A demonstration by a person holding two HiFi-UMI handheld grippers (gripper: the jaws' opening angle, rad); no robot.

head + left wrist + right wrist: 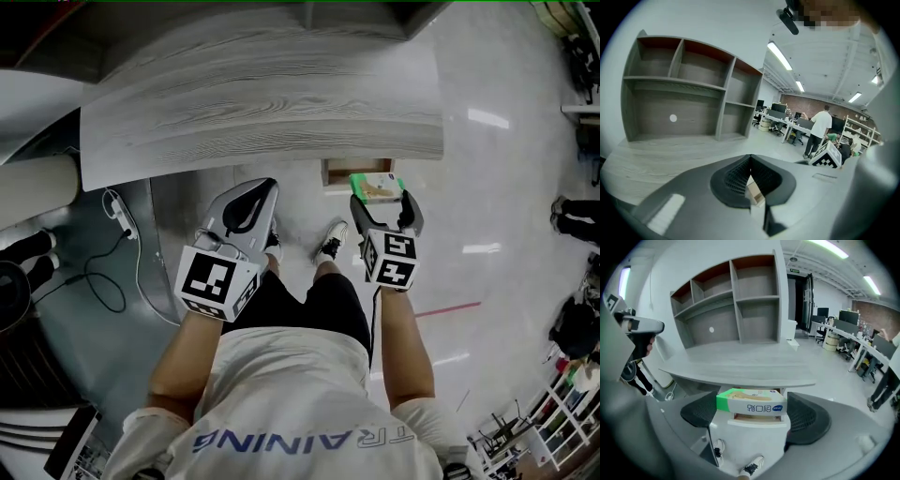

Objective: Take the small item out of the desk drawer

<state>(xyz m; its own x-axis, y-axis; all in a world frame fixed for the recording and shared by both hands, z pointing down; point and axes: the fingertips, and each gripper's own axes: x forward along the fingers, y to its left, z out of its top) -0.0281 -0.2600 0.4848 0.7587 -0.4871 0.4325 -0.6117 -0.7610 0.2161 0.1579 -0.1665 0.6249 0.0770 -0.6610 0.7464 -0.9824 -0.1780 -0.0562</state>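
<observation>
Right gripper (752,413) is clamped on the small green-and-white cardboard box (751,401) at frame centre, just above the open light-wood drawer (757,420), likely to clear it, while the left gripper (258,195), jaws together and empty, idles centre-left.

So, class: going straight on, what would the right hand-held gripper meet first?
Holding a green-and-white box, the right hand-held gripper would probably meet the open wooden drawer under the grey desktop.

Curved grey wood-grain desk top (262,103) carries a grey open-shelf hutch (740,301) at its back. Glossy pale floor (497,187) holds a white power strip (120,208).
</observation>
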